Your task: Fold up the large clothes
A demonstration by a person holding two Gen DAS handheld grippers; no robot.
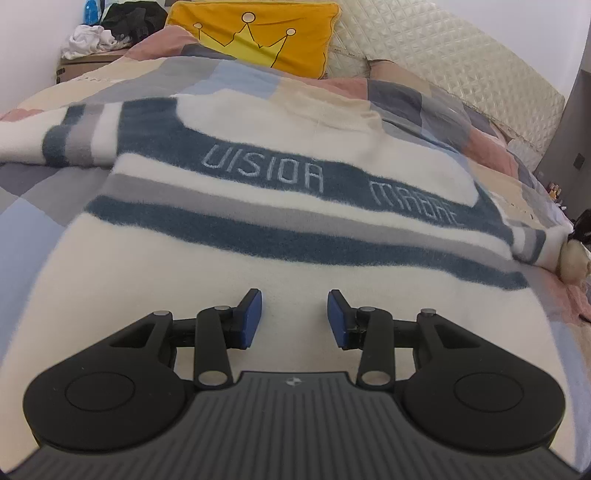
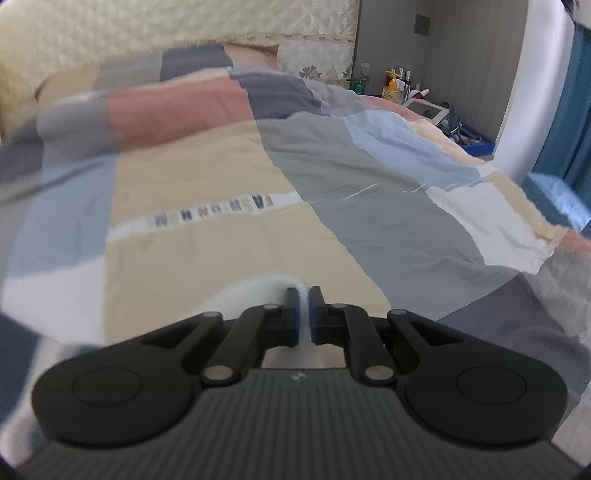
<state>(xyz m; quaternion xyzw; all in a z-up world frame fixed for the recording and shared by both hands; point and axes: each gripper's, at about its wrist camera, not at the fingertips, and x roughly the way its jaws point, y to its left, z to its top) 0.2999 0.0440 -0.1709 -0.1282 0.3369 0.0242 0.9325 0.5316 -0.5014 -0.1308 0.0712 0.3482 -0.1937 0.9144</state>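
Patchwork bedspread (image 2: 207, 177), sweater (image 1: 258, 236) spread flat, yellow pillow (image 1: 255, 33) behind, R gripper (image 2: 303, 314) pinching cloth.

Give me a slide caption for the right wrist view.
Right hand-held gripper shut on a fold of white sweater above the patchwork quilt.

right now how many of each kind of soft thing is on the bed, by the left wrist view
sweater: 1
yellow crown pillow: 1
patchwork quilt: 1
total: 3
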